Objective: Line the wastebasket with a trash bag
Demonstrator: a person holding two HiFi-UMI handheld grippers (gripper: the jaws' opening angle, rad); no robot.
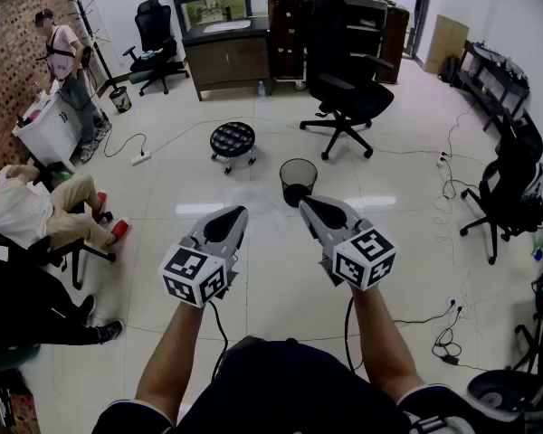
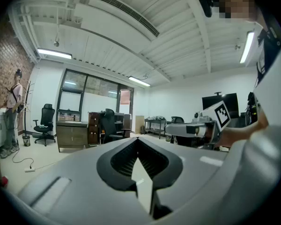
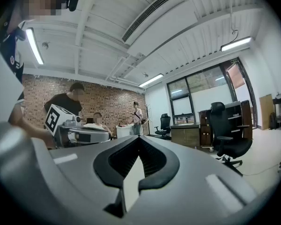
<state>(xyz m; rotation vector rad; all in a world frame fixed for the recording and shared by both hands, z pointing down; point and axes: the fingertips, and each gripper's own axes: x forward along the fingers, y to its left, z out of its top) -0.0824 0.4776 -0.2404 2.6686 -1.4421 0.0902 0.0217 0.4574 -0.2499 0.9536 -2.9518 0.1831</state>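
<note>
A black mesh wastebasket [image 1: 298, 180] stands on the white tiled floor ahead of me, with no liner showing in it. My left gripper [image 1: 236, 212] is held level at the lower left of the basket, jaws shut and empty. My right gripper [image 1: 306, 206] hovers just in front of the basket, also shut with nothing in it. In the left gripper view the shut left gripper [image 2: 138, 140] faces the room and the right gripper [image 2: 171, 130] shows to its right. In the right gripper view the shut right gripper [image 3: 138, 138] faces the room, the left gripper [image 3: 105, 135] at its left. No trash bag is in view.
A round black stool [image 1: 233, 139] and a black office chair [image 1: 344, 84] stand beyond the basket. Another chair [image 1: 509, 183] is at the right, with cables [image 1: 445, 337] on the floor. A seated person [image 1: 36, 211] is at the left; another person [image 1: 68, 66] stands by a white cabinet.
</note>
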